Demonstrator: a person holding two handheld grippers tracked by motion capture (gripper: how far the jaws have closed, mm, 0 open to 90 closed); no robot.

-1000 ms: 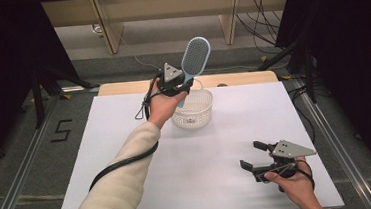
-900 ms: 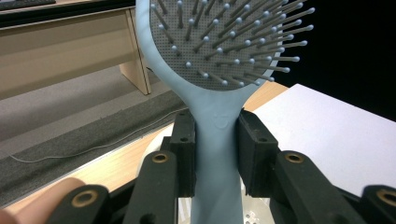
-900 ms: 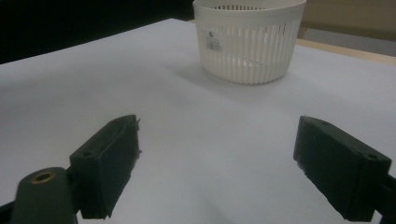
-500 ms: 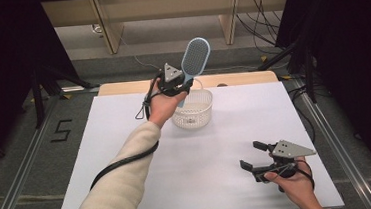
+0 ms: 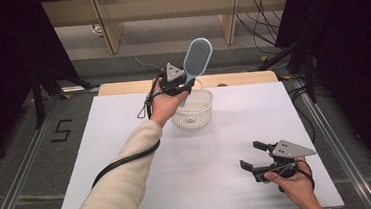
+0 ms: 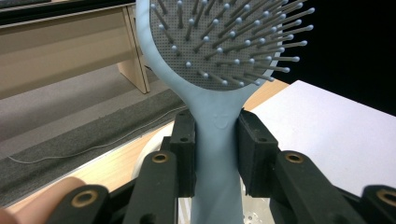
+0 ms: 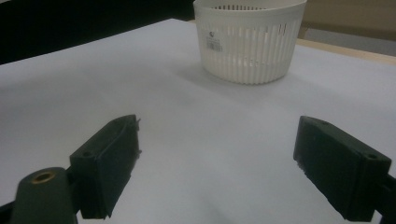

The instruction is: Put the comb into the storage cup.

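Hairbrush (image 6: 219, 93), pale blue plastic with ball-tipped bristles, is clamped by its handle in the left gripper (image 6: 215, 154) above the white slatted basket (image 5: 192, 110); right gripper (image 7: 215, 168) gapes wide, empty.

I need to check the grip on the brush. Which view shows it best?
The left gripper view: both jaws press the brush handle just below the bristles. The high view shows the left gripper holding it upright over the basket, small. The right gripper view faces the basket.

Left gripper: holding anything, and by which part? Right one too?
The left gripper clamps a light blue hairbrush by its handle, just below the bristled head. The right gripper is open, holding nothing.
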